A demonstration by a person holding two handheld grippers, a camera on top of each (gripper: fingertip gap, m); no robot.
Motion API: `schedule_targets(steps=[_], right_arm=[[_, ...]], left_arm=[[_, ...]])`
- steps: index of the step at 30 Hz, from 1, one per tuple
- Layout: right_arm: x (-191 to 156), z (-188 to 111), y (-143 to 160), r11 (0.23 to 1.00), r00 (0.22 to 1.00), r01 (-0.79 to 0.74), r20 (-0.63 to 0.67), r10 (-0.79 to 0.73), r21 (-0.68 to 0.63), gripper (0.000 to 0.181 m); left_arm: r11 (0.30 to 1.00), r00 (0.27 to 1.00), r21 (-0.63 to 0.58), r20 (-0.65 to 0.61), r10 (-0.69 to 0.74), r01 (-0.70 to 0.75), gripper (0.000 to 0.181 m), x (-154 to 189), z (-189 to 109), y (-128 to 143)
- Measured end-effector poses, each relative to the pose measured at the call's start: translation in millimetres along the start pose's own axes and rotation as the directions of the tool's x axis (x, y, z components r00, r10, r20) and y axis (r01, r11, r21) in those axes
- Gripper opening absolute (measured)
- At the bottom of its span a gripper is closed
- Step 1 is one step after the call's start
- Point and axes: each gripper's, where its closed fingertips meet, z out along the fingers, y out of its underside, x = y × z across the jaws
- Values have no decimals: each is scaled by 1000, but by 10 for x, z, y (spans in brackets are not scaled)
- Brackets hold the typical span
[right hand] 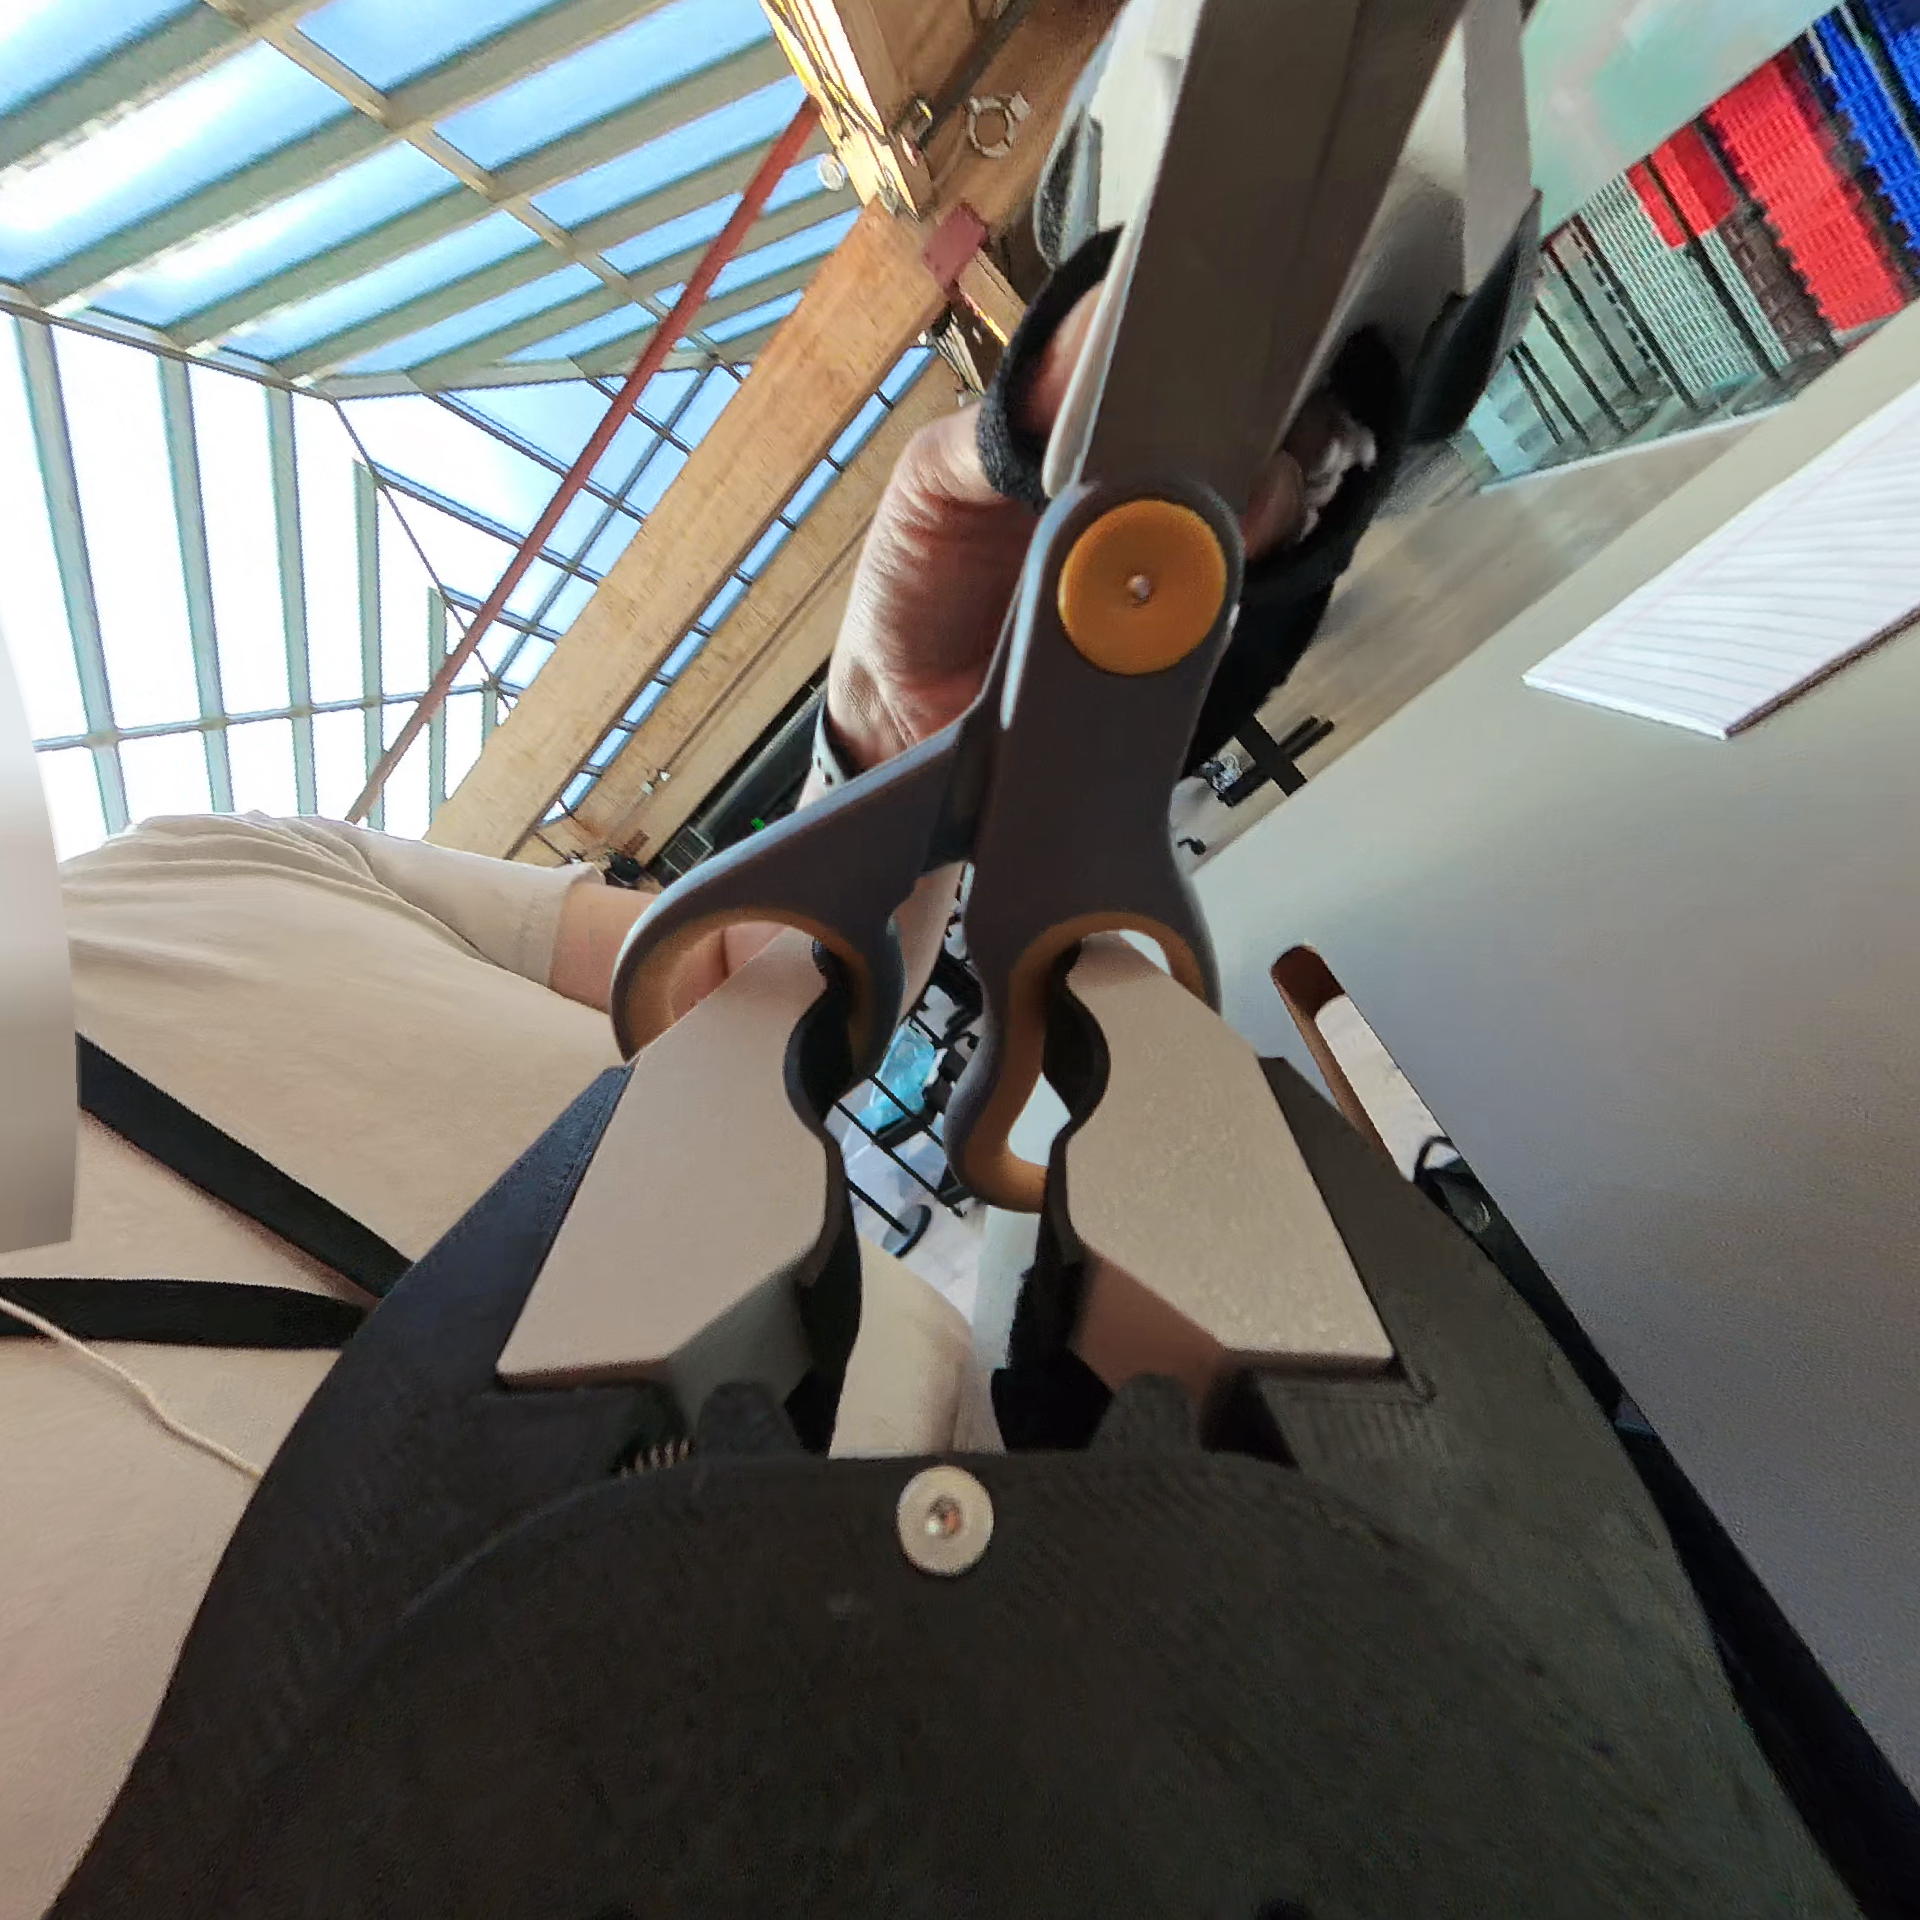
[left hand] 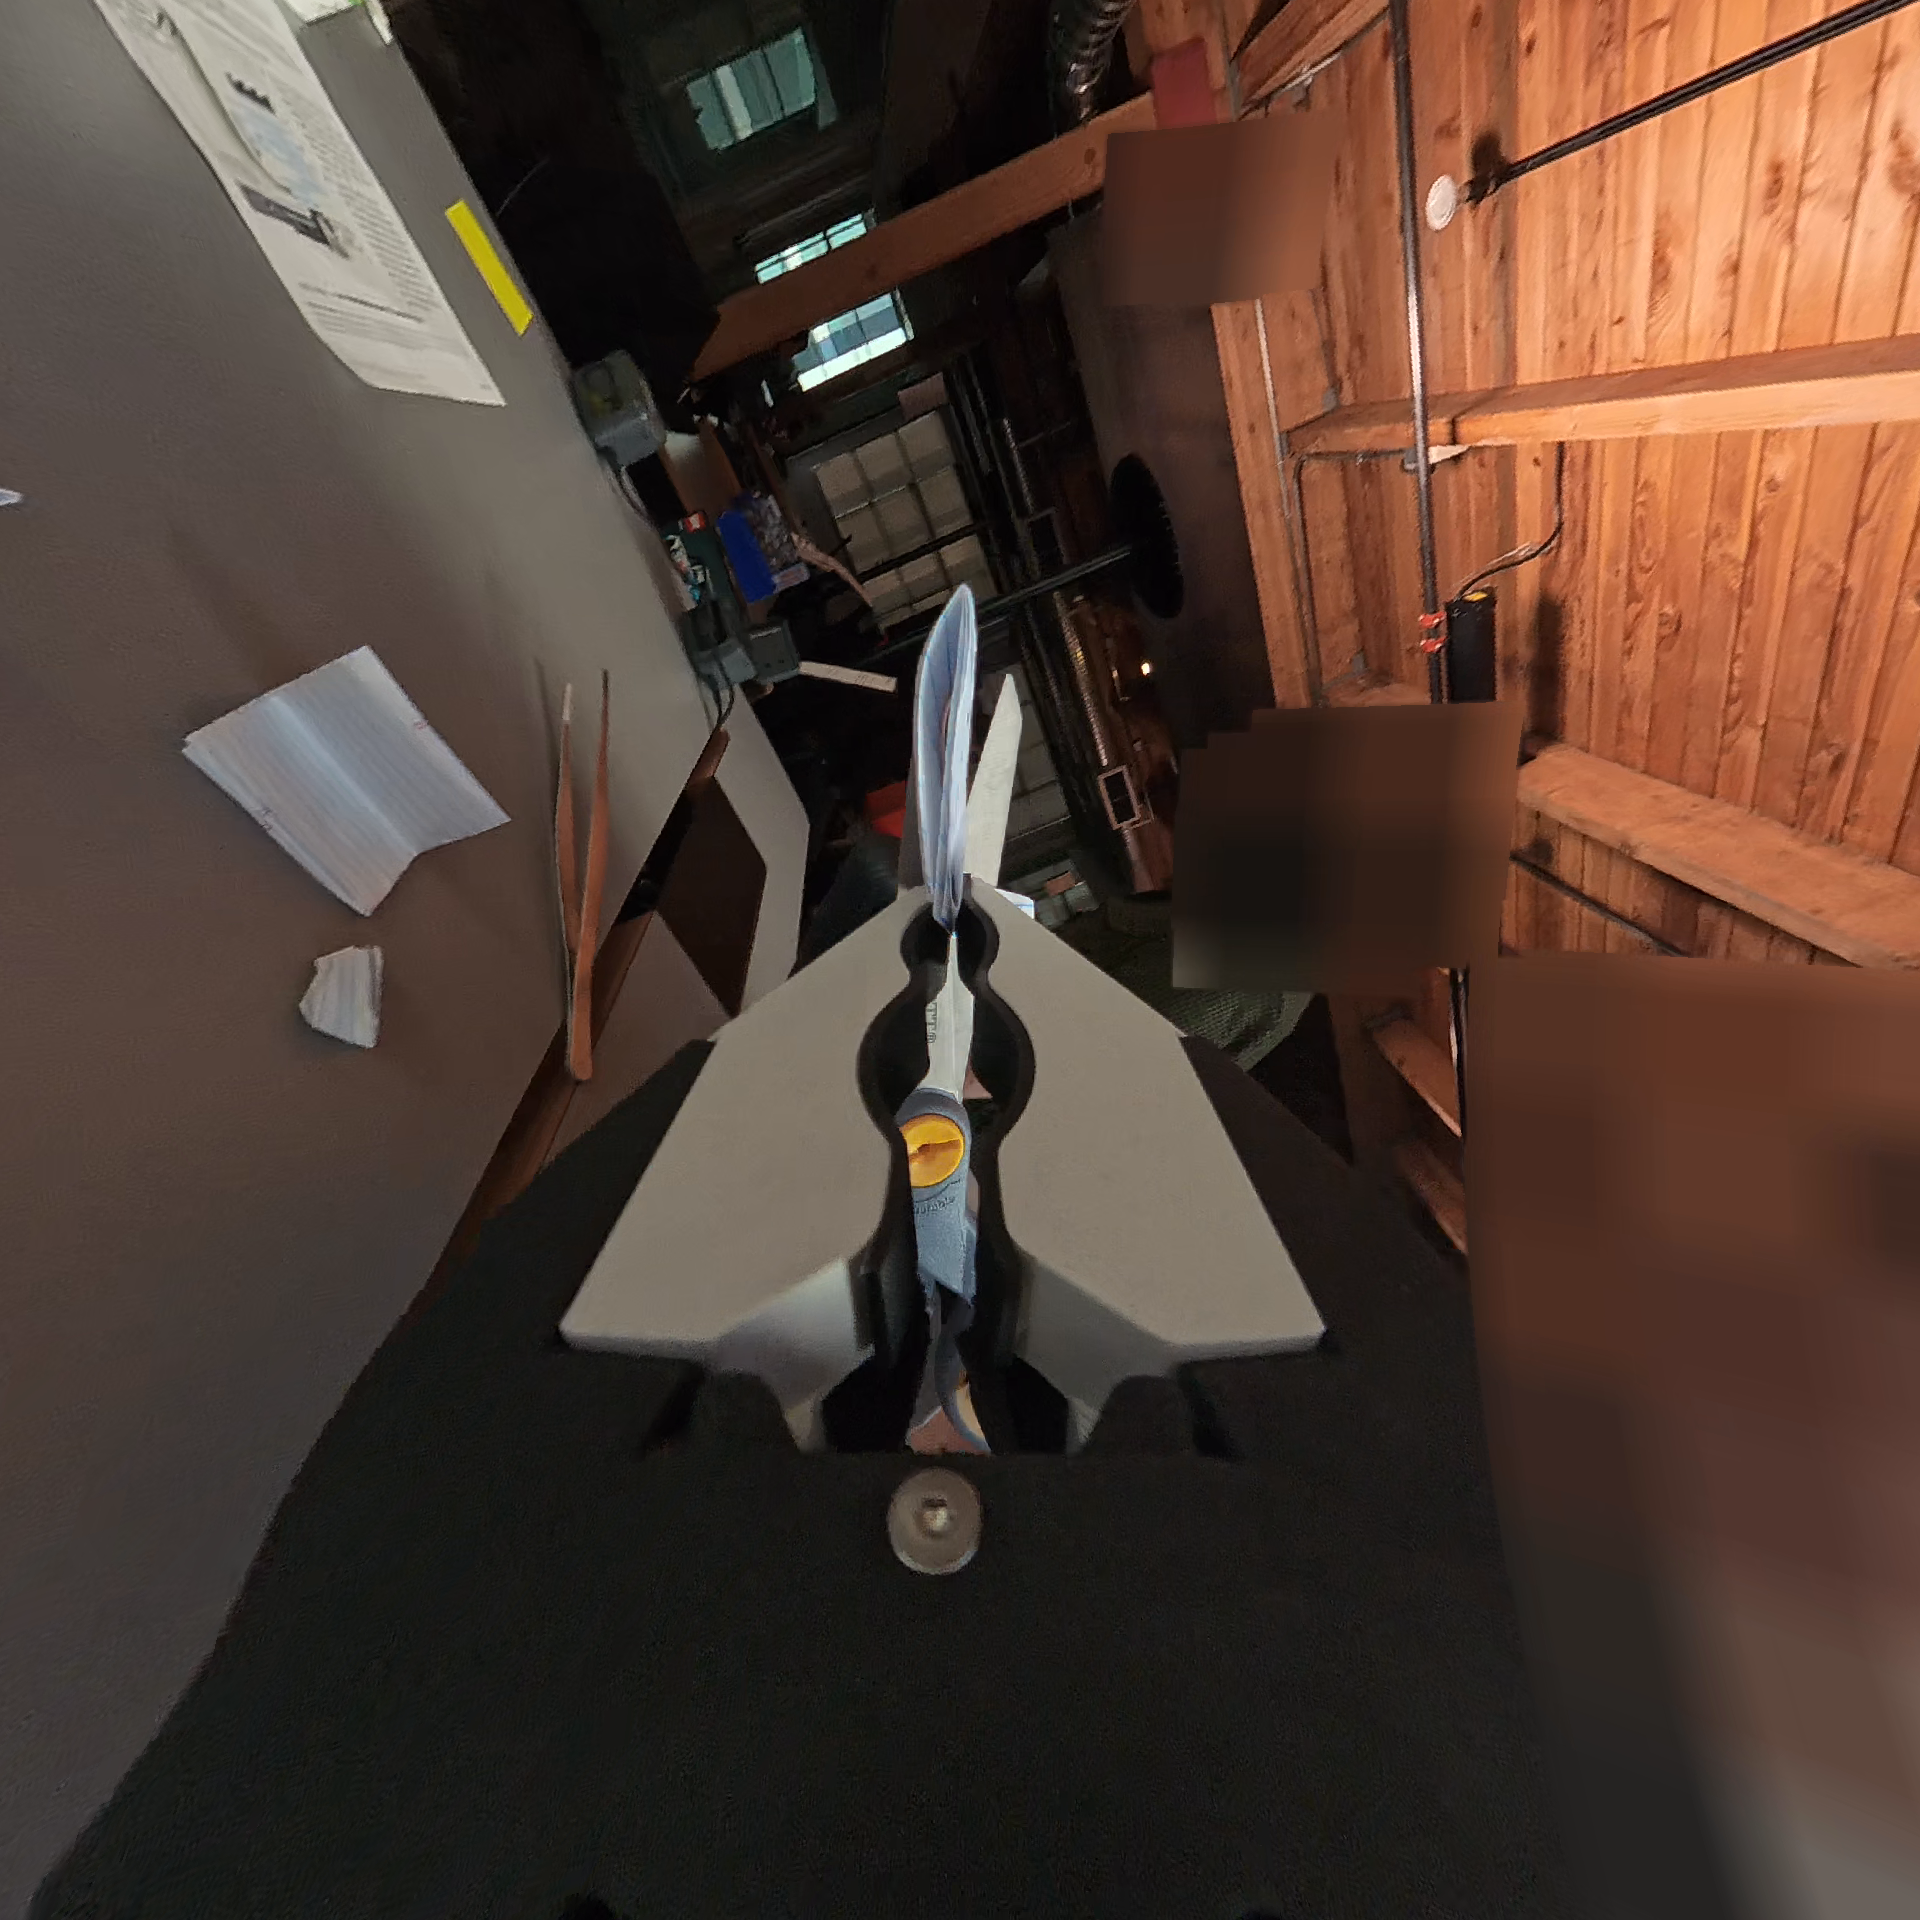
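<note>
Right gripper (right hand: 945,966) stood parted, a finger inside each loop of grey, orange-lined scissors (right hand: 1132,665); left gripper (left hand: 948,935) was clamped on their blade, lined paper strip (left hand: 948,727) caught between blades, beside grey table (left hand: 208,1039)

Grey scissors (right hand: 1091,790), orange pivot; right fingers (right hand: 717,1122) spread inside handle loops, blades open.

Folded lined sheet (left hand: 348,774) and paper scrap (left hand: 343,995) on grey table (left hand: 156,623).
</note>
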Motion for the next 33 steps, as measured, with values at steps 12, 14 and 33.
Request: schedule_targets(steps=[12, 14, 33], right_arm=[[-32, -97, 250, 987, 998, -54, 6, 56, -154, 30], [-48, -79, 234, 991, 998, -55, 18, 58, -124, 30], [-122, 62, 411, 993, 999, -7, 48, 13, -115, 29]], left_arm=[[923, 976, -368, 128, 173, -115, 0, -53, -277, 164], [921, 976, -369, 123, 178, -122, 0, -41, -286, 166], [895, 983, -426, 57, 174, -134, 0, 20, -291, 353]])
